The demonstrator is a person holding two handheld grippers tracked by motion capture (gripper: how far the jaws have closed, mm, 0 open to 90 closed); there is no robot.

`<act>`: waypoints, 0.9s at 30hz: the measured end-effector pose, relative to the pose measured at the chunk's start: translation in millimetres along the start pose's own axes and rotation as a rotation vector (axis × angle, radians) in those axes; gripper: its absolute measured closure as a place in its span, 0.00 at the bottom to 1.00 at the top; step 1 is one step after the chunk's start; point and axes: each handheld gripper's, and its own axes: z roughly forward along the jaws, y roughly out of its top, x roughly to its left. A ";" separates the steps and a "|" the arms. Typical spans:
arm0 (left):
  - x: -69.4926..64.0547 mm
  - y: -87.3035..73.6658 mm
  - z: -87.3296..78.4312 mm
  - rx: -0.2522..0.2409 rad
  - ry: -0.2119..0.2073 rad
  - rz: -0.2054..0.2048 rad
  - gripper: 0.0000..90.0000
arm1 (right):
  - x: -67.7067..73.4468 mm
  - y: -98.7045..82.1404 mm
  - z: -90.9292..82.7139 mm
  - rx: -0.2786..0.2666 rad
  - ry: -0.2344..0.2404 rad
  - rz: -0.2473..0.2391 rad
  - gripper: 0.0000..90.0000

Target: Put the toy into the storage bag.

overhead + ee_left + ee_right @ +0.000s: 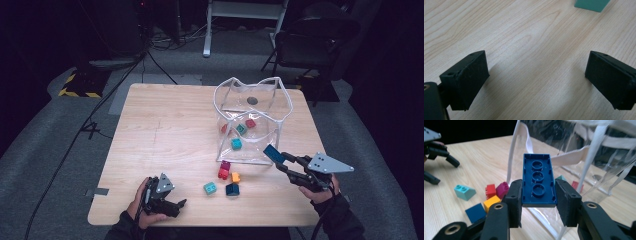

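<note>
Beside the clear bag's (248, 131) near corner, the right gripper (281, 159) pinches a dark blue brick (538, 181) between its pads — apparently raised off the table. The left gripper (176, 205) rests spread, nothing between its jaws — well apart.

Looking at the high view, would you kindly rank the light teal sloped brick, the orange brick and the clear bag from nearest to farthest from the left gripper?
From the left gripper:
1. Light teal sloped brick, just to its right on the table.
2. Orange brick, farther right, in the loose cluster.
3. Clear bag, beyond the cluster, toward the table's far right.
</note>
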 end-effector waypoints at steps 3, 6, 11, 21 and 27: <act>0.0 0.0 0.0 0.000 0.000 0.000 0.06 | -1.8 6.7 -3.2 -0.019 -0.009 0.002 0.66; 0.0 0.0 0.0 0.000 0.000 -0.001 0.06 | -1.8 11.8 -3.6 -0.021 -0.013 -0.004 0.66; 0.0 0.1 0.3 -0.001 0.000 -0.001 0.06 | -2.3 19.0 -4.3 -0.028 -0.022 -0.013 0.66; 0.1 0.2 0.3 -0.001 0.000 0.000 0.05 | -5.8 37.9 -10.5 -0.054 -0.046 -0.032 0.66; 0.1 0.2 0.4 -0.001 -0.001 0.000 0.05 | -8.5 49.9 -13.6 -0.076 -0.063 -0.041 0.66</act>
